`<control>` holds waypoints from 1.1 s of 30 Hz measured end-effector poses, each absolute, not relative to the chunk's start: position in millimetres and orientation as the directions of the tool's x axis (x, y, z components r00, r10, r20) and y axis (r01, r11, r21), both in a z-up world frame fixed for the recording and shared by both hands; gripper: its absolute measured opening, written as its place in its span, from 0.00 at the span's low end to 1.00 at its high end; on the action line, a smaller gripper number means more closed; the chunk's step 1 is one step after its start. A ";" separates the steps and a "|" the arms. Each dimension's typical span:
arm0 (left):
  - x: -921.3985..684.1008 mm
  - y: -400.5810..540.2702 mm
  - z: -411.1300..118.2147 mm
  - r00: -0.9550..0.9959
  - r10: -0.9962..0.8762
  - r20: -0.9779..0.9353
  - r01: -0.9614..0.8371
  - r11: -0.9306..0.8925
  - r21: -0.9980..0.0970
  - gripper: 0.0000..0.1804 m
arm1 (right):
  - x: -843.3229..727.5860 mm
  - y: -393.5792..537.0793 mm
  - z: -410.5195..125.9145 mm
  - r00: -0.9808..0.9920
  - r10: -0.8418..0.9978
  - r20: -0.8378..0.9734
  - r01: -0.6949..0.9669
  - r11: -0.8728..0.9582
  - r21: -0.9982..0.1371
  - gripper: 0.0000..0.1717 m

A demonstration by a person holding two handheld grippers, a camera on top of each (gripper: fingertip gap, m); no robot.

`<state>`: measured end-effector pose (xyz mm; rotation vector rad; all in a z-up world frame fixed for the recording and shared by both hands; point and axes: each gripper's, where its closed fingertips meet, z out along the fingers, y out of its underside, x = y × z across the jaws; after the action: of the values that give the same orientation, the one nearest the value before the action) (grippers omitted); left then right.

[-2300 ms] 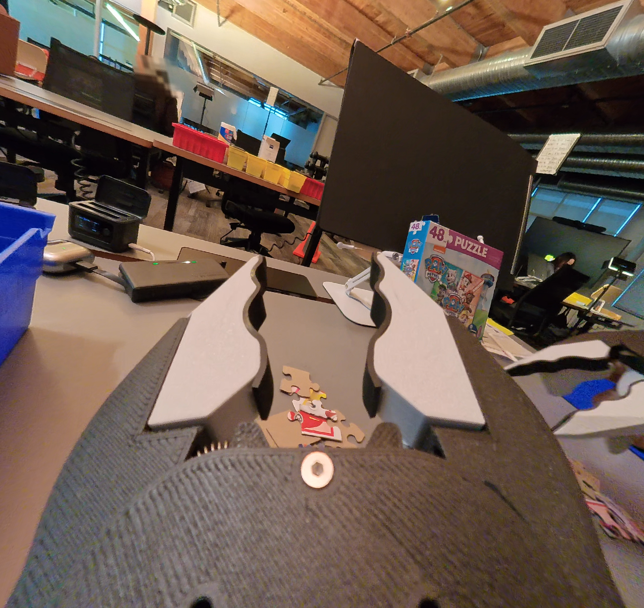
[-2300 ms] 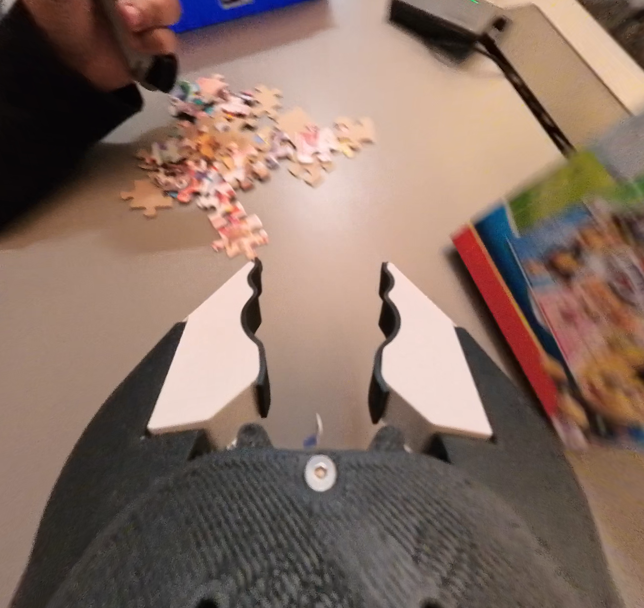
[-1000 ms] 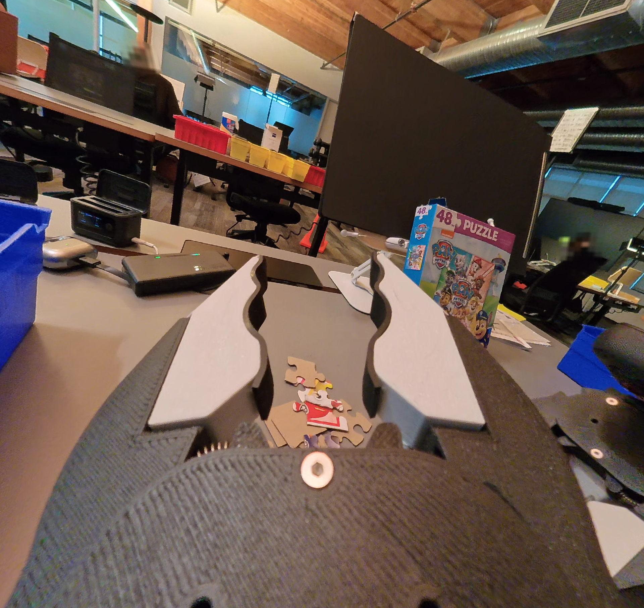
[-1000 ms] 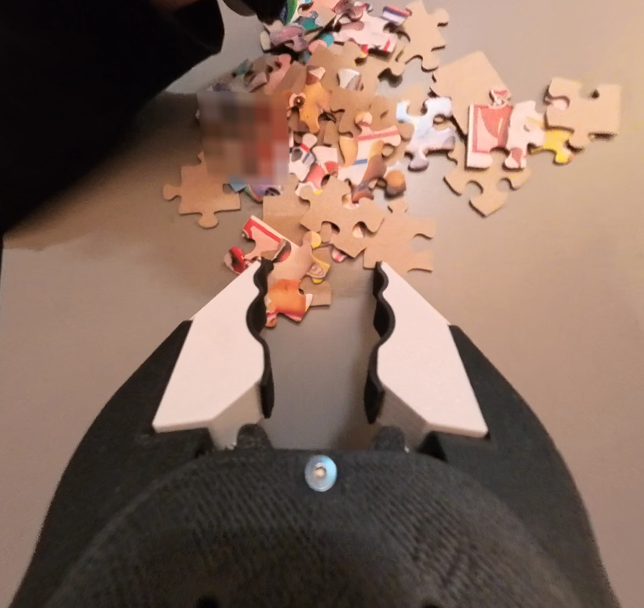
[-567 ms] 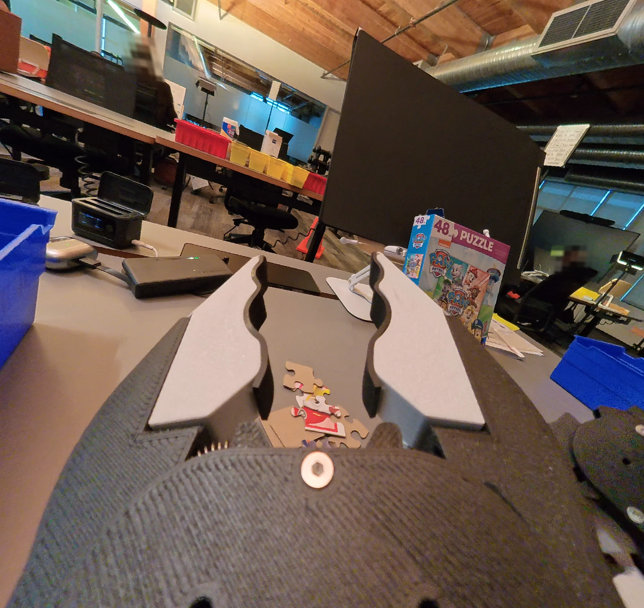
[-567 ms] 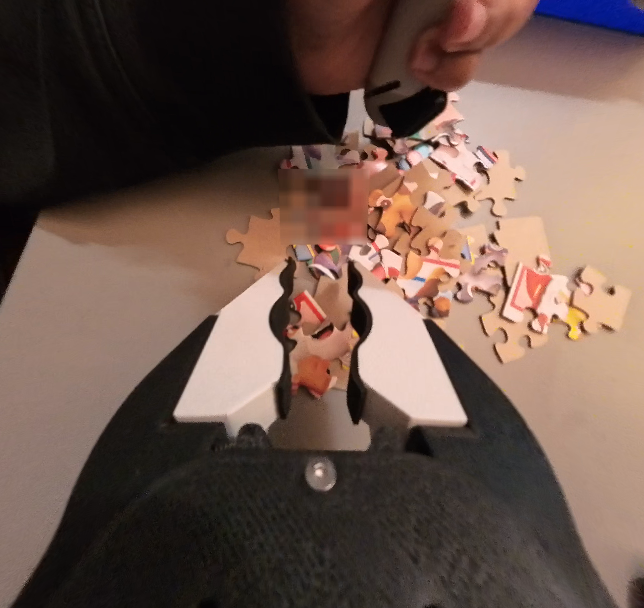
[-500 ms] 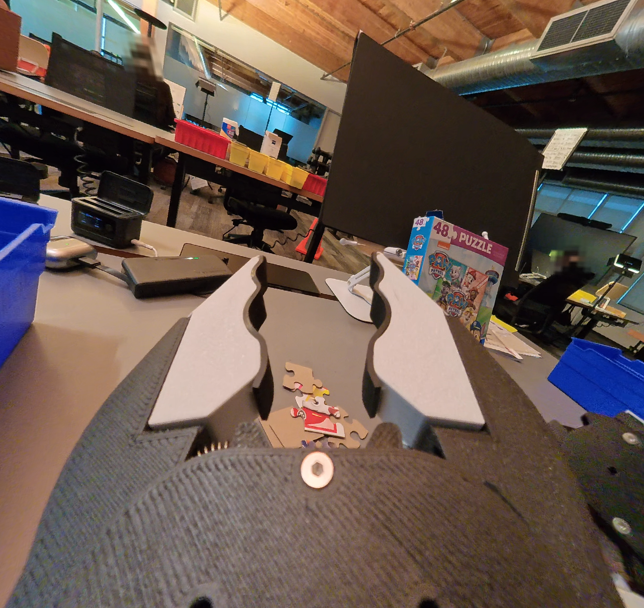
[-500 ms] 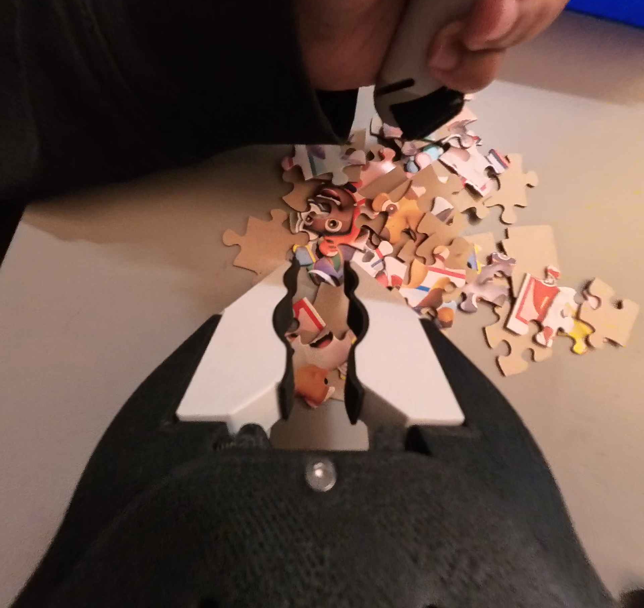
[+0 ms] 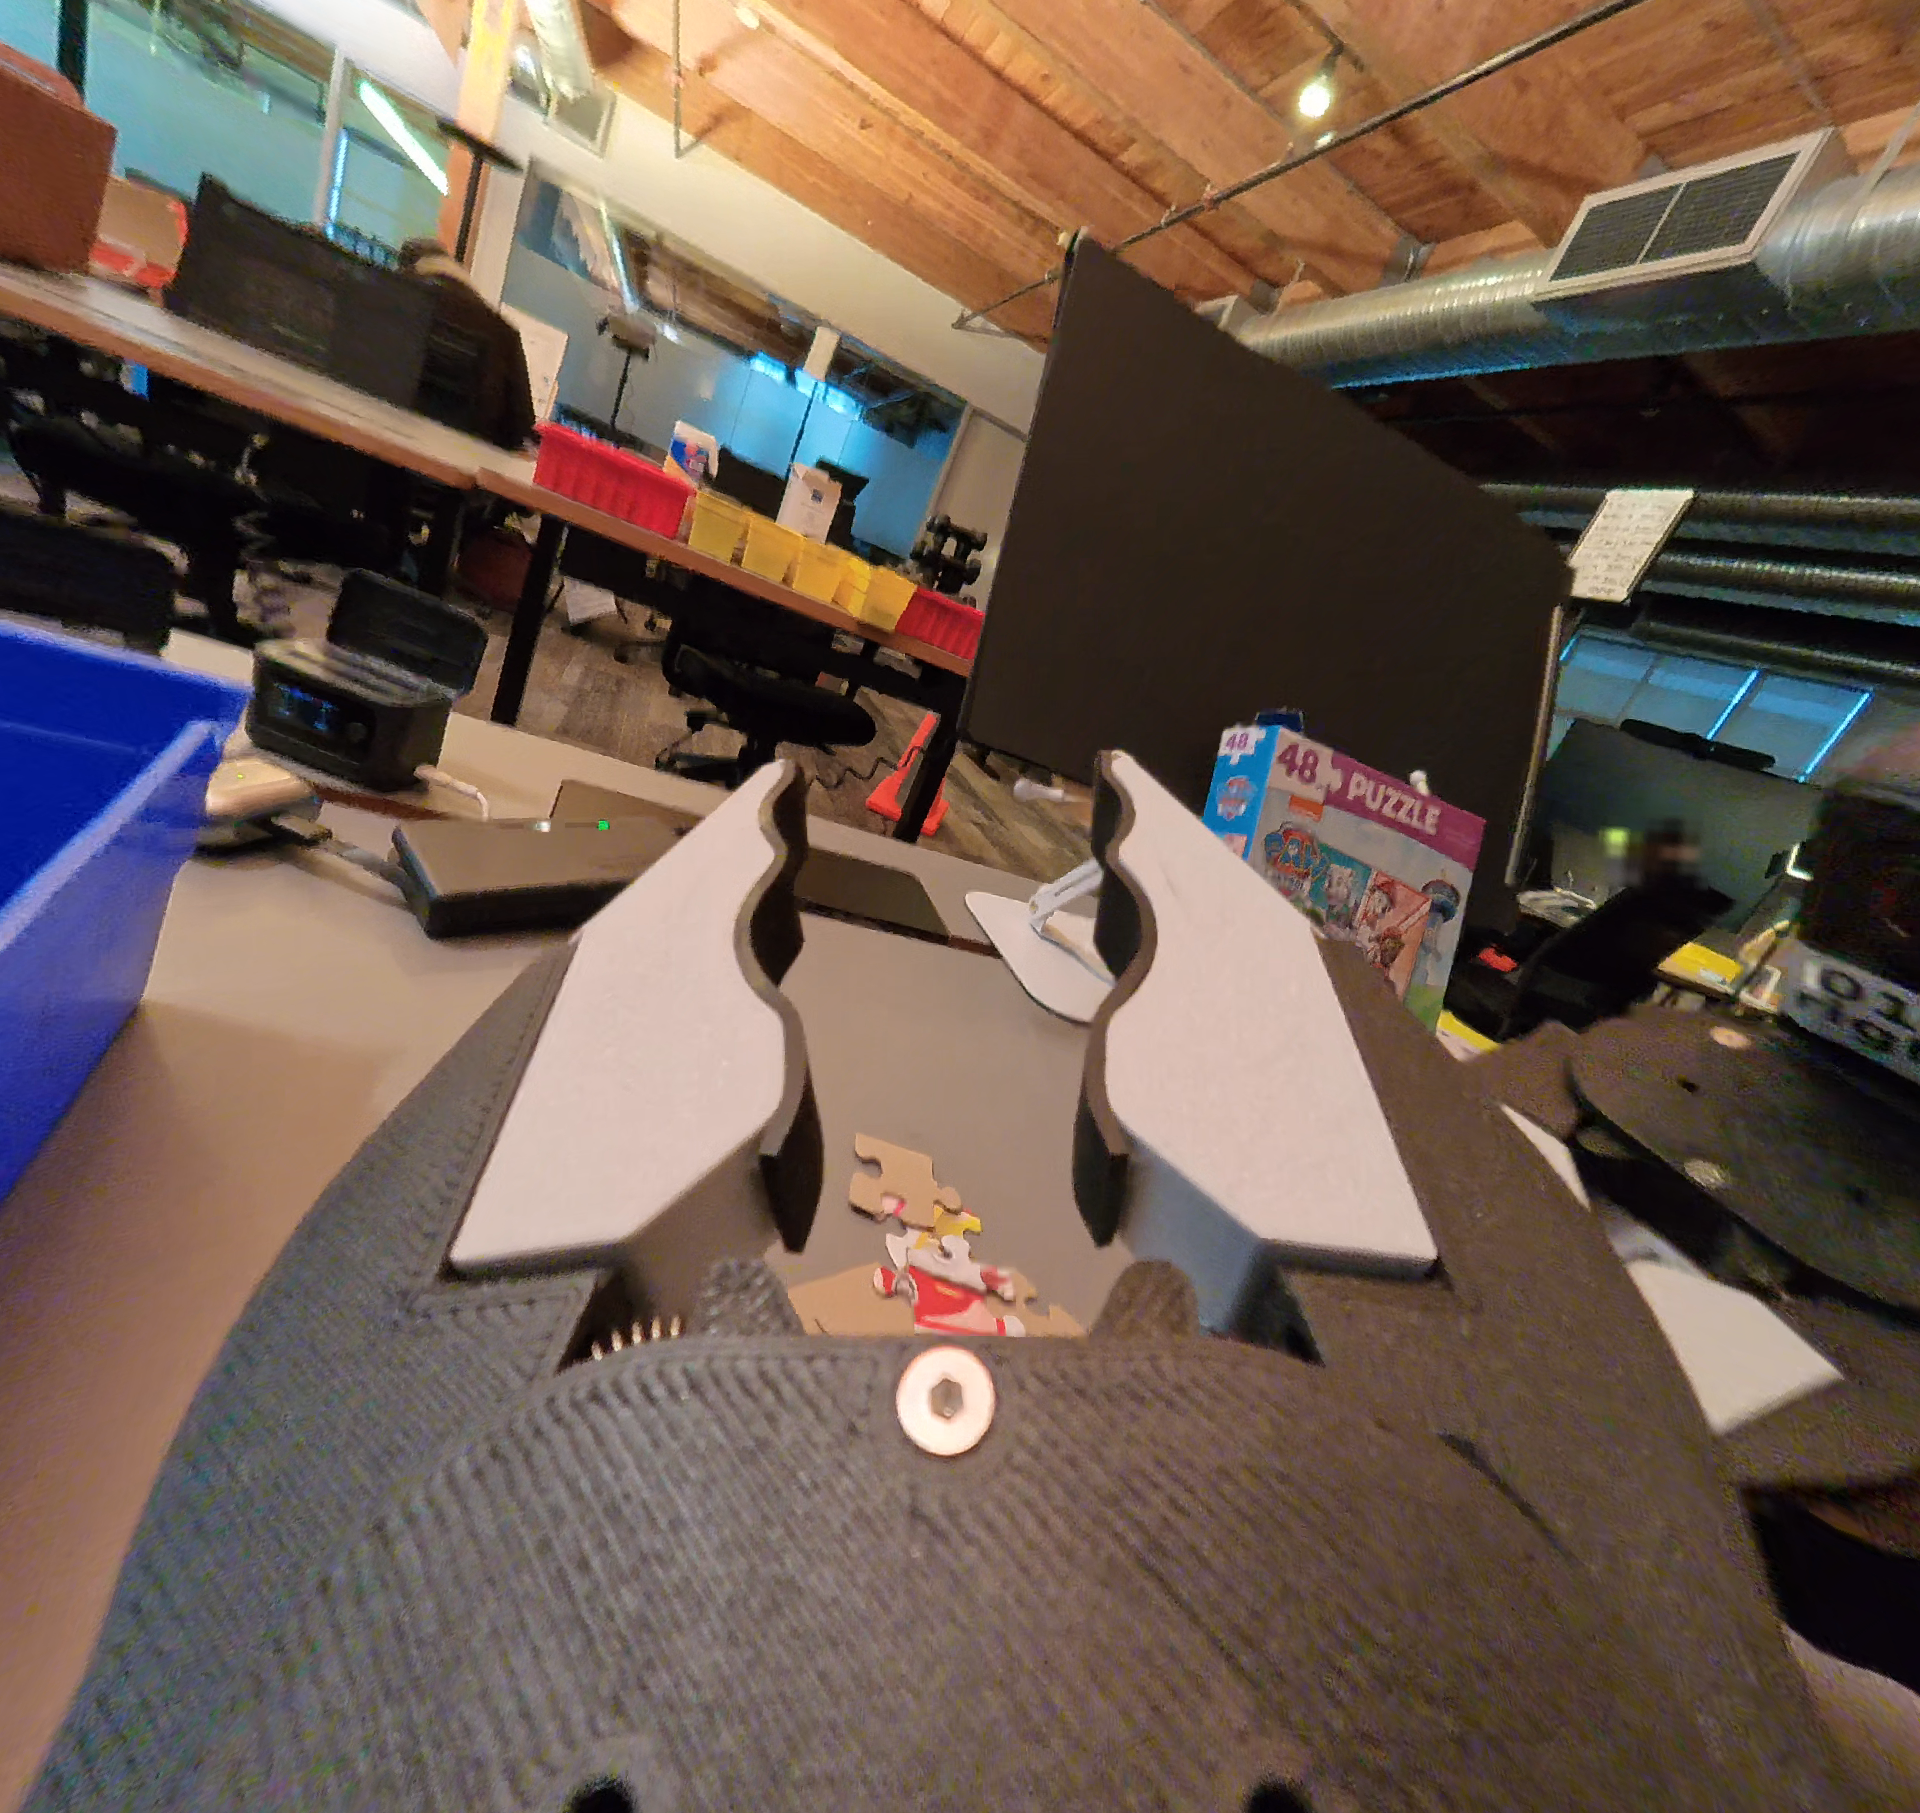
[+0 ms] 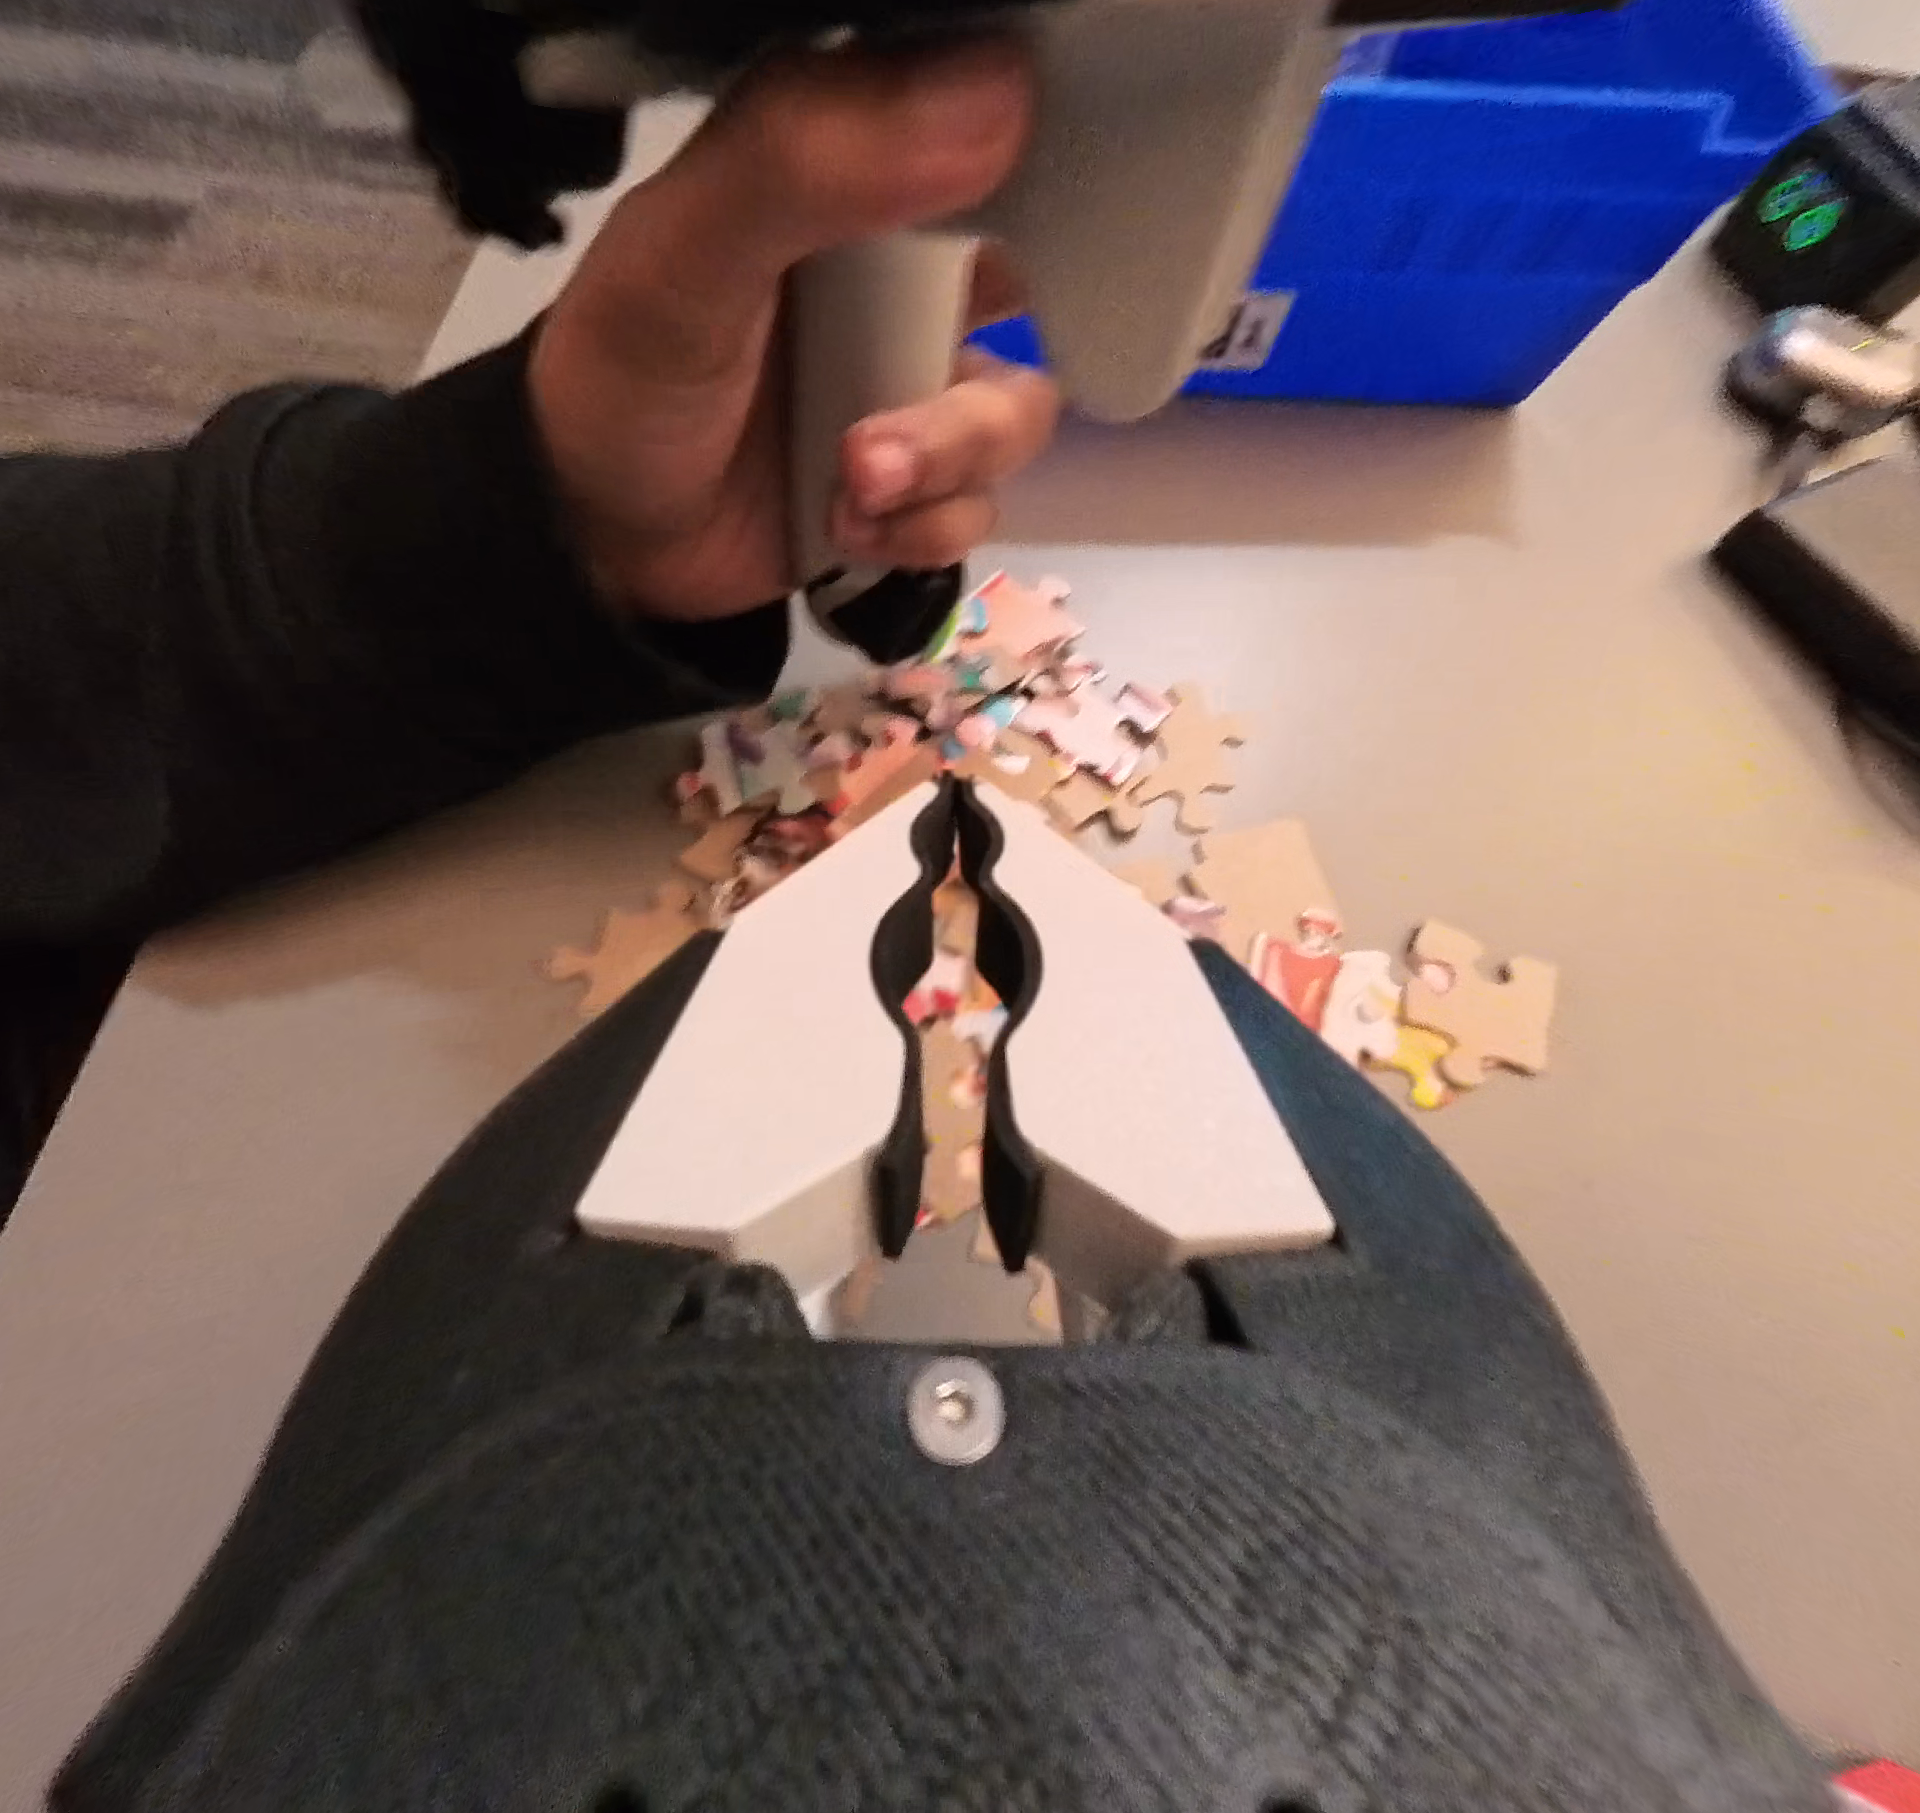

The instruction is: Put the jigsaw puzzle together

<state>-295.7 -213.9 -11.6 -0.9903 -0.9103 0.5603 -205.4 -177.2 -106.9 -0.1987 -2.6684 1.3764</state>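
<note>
A pile of jigsaw pieces (image 10: 1049, 724) lies on the grey table (image 10: 1558, 724), some face up and some showing brown backs. My right gripper (image 10: 951, 797) is shut, its fingertips touching over the near edge of the pile. Its dark body shows at the right of the left wrist view (image 9: 1714, 1119). My left gripper (image 9: 948, 776) is open with nothing between its fingers, low over the table. A few pieces (image 9: 935, 1264) lie under its base. In the right wrist view a hand (image 10: 727, 392) holds the left gripper's handle above the far side of the pile.
A blue bin (image 9: 73, 880) stands at the left, also in the right wrist view (image 10: 1507, 205). A puzzle box (image 9: 1351, 870) stands upright at the back right. A black power bank (image 9: 509, 870), a black charger case (image 9: 353, 703) and a white stand base (image 9: 1029, 942) lie behind. The grippers' ends are close to 15 cm from one another.
My right gripper moved onto the near edge of the pile and its jaws closed from wide open to shut. Its view then tilted up. My left gripper stayed open and barely moved.
</note>
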 end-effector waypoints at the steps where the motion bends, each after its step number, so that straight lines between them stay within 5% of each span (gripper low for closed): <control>1: -291.8 -215.2 -5.3 0.529 0.765 0.369 -0.043 0.458 -0.888 0.28 | -216.2 -182.3 -104.3 -0.977 0.201 0.069 0.059 0.569 -0.820 0.00; 11: -231.0 -259.6 89.9 0.554 0.785 0.278 -0.207 0.453 -0.867 0.26 | -279.6 -331.0 -46.5 -0.988 0.156 0.016 0.045 0.380 -0.924 0.00; 15: -230.8 -351.0 83.8 0.273 0.901 0.338 -0.246 0.405 -0.881 0.00 | -291.4 -384.6 -46.5 -0.986 0.153 0.067 0.009 0.448 -0.894 0.00; 18: -240.5 -405.6 51.0 0.105 0.906 0.410 -0.146 0.422 -0.895 0.00 | -297.4 -401.0 -54.2 -0.989 0.151 0.006 0.067 0.477 -0.876 0.08; 26: -242.9 -410.4 47.8 0.109 0.888 0.447 -0.139 0.458 -0.878 0.00 | -296.8 -379.3 -30.4 -0.984 0.176 -0.007 0.084 0.435 -0.897 0.12; 33: -249.7 -378.7 51.5 0.177 0.907 0.382 -0.126 0.405 -0.905 0.12 | -233.9 -231.2 -35.1 -0.969 0.234 0.074 0.054 0.499 -0.865 0.19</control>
<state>-249.7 -378.7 51.5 -0.8642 -1.1531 0.8771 -233.9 -231.2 -35.1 -0.2482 -2.5585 1.4662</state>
